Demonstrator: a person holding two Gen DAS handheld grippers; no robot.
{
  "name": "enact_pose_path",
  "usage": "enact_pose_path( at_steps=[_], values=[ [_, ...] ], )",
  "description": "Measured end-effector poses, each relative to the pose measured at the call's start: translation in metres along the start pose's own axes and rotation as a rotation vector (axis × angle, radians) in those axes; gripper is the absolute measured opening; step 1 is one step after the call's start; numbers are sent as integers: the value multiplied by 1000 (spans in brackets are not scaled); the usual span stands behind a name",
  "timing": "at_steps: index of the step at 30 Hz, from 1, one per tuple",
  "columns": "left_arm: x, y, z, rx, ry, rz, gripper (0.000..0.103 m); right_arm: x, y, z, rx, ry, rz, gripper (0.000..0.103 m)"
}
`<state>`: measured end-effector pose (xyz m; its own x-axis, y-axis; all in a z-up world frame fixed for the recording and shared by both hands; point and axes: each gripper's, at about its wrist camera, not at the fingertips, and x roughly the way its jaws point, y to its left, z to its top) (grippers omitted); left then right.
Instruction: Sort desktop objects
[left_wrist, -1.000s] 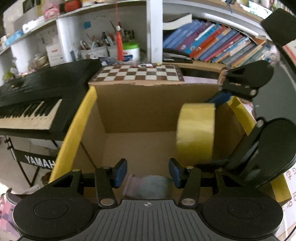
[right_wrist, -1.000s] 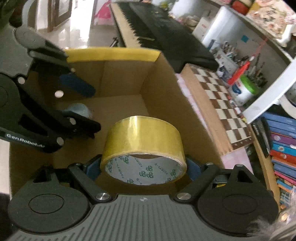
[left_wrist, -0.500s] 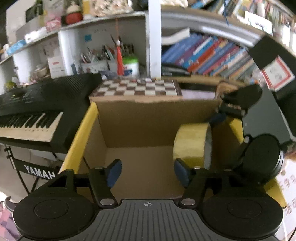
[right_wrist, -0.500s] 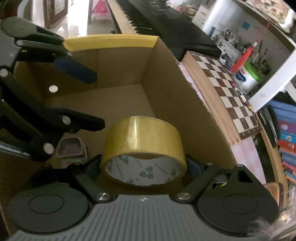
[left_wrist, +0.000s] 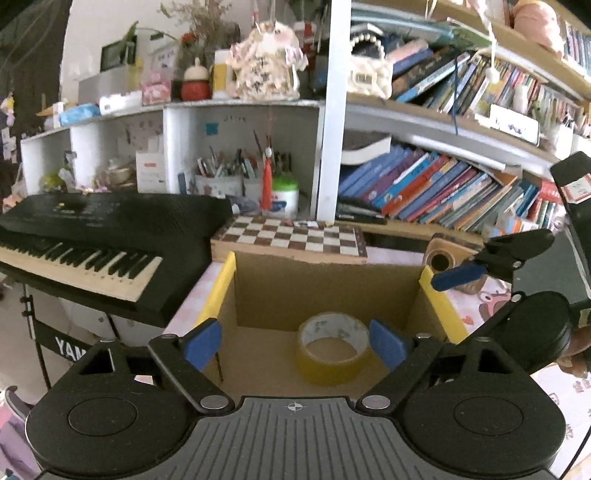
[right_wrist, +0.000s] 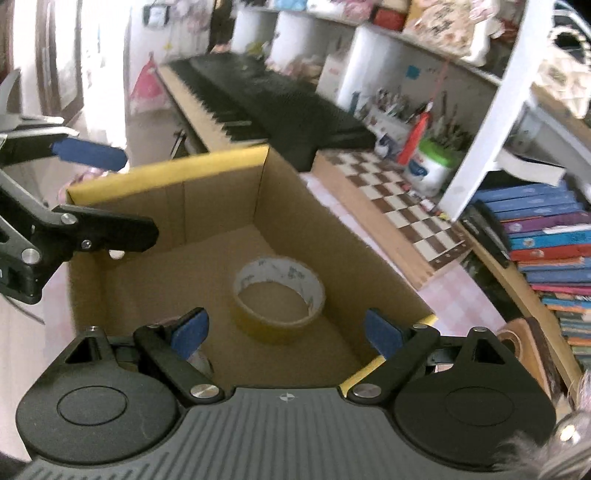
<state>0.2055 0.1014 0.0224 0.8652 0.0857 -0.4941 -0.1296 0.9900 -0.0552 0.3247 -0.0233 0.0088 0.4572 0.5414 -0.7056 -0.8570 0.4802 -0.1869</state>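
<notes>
A roll of yellow tape (left_wrist: 334, 347) (right_wrist: 279, 295) lies flat on the floor of a cardboard box (left_wrist: 218, 291) (right_wrist: 166, 173) with yellow-taped rims. My right gripper (right_wrist: 286, 332) hovers open above the box's near corner, and its pads are clear of the roll. My left gripper (left_wrist: 295, 345) hangs over the near rim; its jaws are opening and hold nothing, with the roll lower down in the box. Each gripper shows in the other's view: the right gripper (left_wrist: 458, 277) and the left gripper (right_wrist: 99, 192). A small pale object (right_wrist: 201, 360) is half hidden under my right gripper's fingers.
A black keyboard (left_wrist: 92, 229) on a stand runs along the box's left side. A chessboard (left_wrist: 291, 236) lies behind the box. Shelves of books (left_wrist: 424, 188), pens and jars rise beyond. A round wooden object (left_wrist: 443, 258) stands by the far right corner.
The tape roll has left my right gripper and now lies flat on the box floor. Both grippers have risen and pulled back from the box. The left jaws have spread wider.
</notes>
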Motion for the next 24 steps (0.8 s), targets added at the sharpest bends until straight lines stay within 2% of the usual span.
enact_pose_path(
  at_steps=[12, 19, 24],
  values=[
    [-63, -1, -17, -1, -69, -23, 95, -75, 38, -29, 228, -143, -171, 91],
    [-96, 0, -38, -7, -76, -29, 98, -117, 53, -68, 492, -198, -306, 93],
    [-114, 1, -55, -30, -55, -48, 99, -143, 73, -100, 605, -216, -414, 93]
  ],
)
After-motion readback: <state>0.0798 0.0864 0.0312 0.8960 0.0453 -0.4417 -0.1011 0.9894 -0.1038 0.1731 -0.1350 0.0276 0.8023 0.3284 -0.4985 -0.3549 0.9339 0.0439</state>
